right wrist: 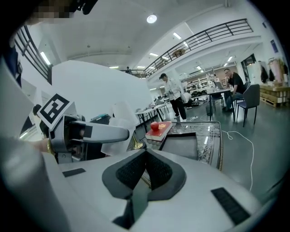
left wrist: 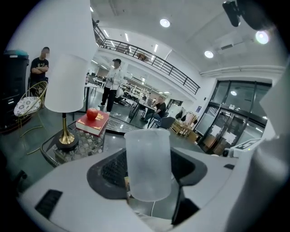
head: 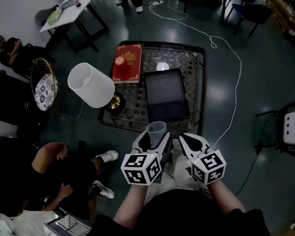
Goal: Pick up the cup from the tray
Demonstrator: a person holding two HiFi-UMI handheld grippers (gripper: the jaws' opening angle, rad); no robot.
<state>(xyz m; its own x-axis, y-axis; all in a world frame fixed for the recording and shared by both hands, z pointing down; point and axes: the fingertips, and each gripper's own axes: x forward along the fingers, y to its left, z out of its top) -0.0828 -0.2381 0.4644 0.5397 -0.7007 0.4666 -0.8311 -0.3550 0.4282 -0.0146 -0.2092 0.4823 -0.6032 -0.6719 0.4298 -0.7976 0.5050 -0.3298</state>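
A frosted translucent cup [head: 157,131] is held upright between the jaws of my left gripper [head: 156,137], lifted off the dark tray [head: 166,94] and hanging over the table's near edge. In the left gripper view the cup [left wrist: 148,163] fills the gap between the two jaws. My right gripper [head: 187,141] is beside it to the right, shut with nothing in it; its black pads [right wrist: 136,171] meet in the right gripper view. The tray [right wrist: 183,139] lies bare on the patterned glass table [head: 195,71].
A red book [head: 128,63] with a red apple [head: 120,61] on it lies at the table's far left. A white-shaded lamp [head: 90,84] with a brass base [head: 115,103] stands at the left edge. A person sits at left [head: 55,172]. A white cable [head: 236,83] runs on the floor.
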